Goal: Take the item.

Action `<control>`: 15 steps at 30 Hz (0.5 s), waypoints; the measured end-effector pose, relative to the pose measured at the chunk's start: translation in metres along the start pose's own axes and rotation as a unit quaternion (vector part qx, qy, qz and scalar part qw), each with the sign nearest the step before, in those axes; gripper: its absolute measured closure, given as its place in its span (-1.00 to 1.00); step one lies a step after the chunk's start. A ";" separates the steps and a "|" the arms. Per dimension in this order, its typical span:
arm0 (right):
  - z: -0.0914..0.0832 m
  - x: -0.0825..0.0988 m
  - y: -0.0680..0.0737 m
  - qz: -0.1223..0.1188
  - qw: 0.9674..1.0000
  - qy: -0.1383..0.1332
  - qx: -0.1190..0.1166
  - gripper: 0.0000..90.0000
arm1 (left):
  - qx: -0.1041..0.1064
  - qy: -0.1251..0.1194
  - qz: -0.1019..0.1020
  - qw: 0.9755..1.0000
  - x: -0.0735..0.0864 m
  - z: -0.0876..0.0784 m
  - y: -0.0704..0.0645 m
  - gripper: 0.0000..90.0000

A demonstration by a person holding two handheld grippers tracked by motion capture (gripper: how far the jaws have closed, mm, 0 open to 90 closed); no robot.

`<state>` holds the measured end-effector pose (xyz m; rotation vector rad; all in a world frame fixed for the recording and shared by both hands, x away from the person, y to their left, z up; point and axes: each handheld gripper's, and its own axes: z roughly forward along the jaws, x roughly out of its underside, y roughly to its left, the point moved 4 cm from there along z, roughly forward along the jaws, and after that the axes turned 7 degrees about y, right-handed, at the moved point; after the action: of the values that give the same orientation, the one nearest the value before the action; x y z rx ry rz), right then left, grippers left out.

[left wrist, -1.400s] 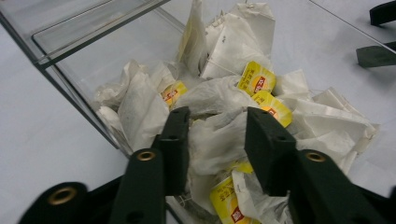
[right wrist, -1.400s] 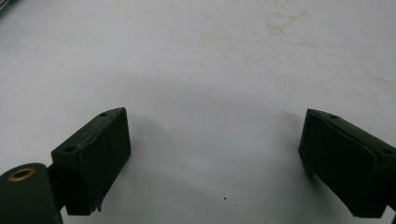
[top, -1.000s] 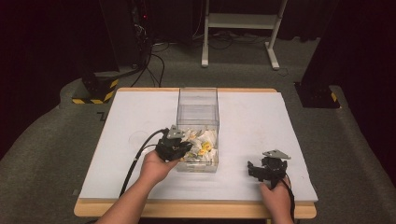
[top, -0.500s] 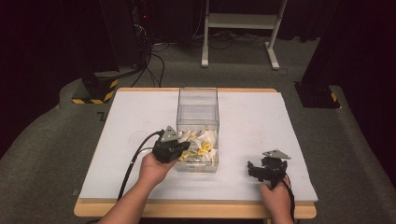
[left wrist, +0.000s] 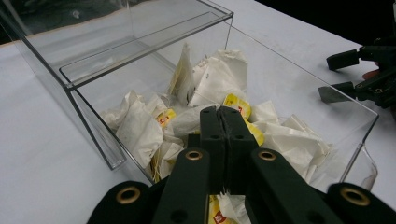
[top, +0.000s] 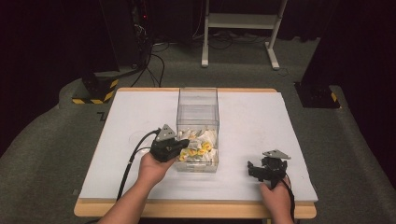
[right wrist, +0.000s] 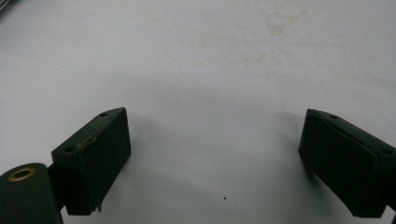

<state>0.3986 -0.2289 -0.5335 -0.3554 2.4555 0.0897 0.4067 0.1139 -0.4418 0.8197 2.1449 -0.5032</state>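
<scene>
Many tea bags (left wrist: 212, 84) lie in the clear box (left wrist: 140, 49) on the tabletop (top: 261, 121). Our left gripper (left wrist: 219, 114) has its jaws clenched on one tea bag; it looks light, soft and easy to tear, so we judge the paper corner the best hold. Our right gripper (right wrist: 212, 158) rests released.

A white tabletop (top: 261, 116) with a pale wooden edge stands on grey carpet. A clear plastic bin (top: 198, 105) sits directly on it near the middle, its long side running near to far, with the tea bags (top: 198, 147) heaped at its near end.
</scene>
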 end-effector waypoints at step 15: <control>0.000 0.000 0.000 0.000 1.000 0.000 0.000 -0.80 | 0.001 -0.033 -0.008 0.999 -0.008 -0.009 0.000 0.97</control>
<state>0.3986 -0.2289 -0.5335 -0.3553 2.4556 0.0901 0.4060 0.1159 -0.4296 0.7781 2.0917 -0.5340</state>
